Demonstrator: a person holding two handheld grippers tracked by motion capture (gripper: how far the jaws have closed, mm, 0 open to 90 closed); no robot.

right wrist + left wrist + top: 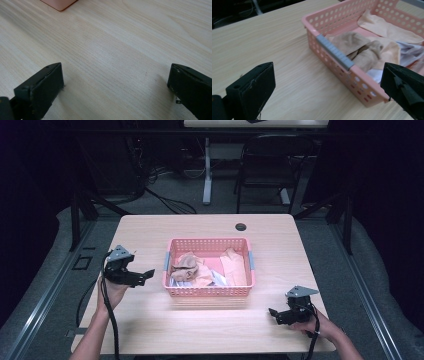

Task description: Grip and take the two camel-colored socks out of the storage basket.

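Observation:
A pink perforated basket (pixel 208 292) stands in the middle of the wooden table, with grey handle strips on its short sides. Crumpled tan and peach cloths (pixel 190 267) and a pale piece lie inside it. My left gripper (pixel 142 276) hovers just left of the basket, open, jaws wide apart and empty. In the left gripper view the basket's near wall (pixel 342 72) and grey handle strip (pixel 334 51) lie ahead, tan cloth (pixel 362 53) behind. My right gripper (pixel 273 313) rests low near the front right of the table, open and empty. A basket corner (pixel 60 3) peeks in the right gripper view.
A dark cable hole (pixel 241 226) sits near the table's (pixel 150 325) far edge. A black chair (pixel 272 165) and a table leg (pixel 207 170) stand beyond on the grey floor. Bare wood lies in front of the basket and on both sides.

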